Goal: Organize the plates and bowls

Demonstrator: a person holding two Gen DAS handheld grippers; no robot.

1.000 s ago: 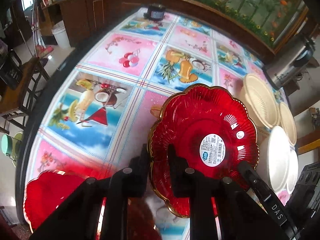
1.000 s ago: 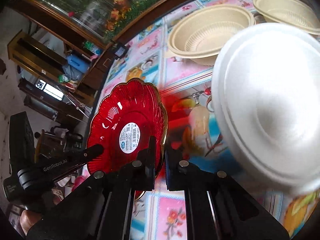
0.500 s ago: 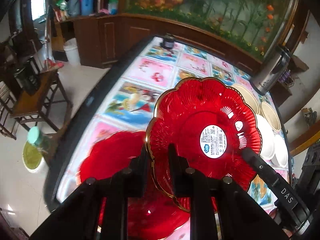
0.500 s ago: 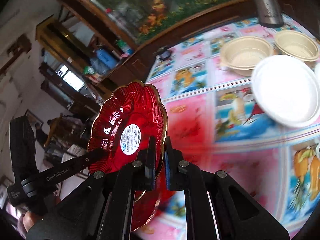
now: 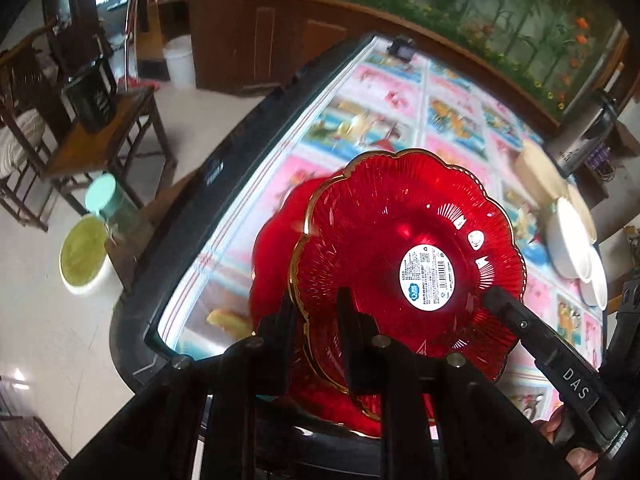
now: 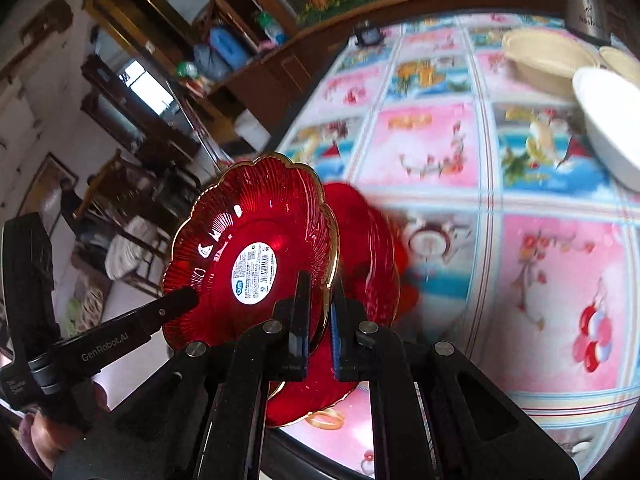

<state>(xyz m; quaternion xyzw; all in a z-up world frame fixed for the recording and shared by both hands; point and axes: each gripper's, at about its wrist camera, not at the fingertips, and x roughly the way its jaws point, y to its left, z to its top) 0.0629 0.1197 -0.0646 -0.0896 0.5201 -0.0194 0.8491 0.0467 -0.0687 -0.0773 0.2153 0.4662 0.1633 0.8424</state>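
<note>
A red scalloped glass plate (image 5: 408,256) with a gold rim and a white barcode sticker hangs tilted above the table. My left gripper (image 5: 316,308) is shut on its near rim. My right gripper (image 6: 320,292) is shut on the opposite rim of the same plate (image 6: 248,248). Under it, a second red plate (image 5: 276,240) lies on the tablecloth near the table's left edge, partly hidden by the held one. In the right wrist view that lower plate (image 6: 368,248) shows to the right of the held one.
White plates (image 5: 568,236) and beige bowls (image 5: 536,172) sit at the table's far right beside a steel kettle (image 5: 580,144). The table's dark edge (image 5: 192,216) runs close on the left, with floor, a wooden chair (image 5: 100,132) and a green-lidded tub (image 5: 84,256) beyond.
Both grippers have carried the red plate leftward across the table, from beside the white plates to over the second red plate. The bowls and white plates now lie far to the right.
</note>
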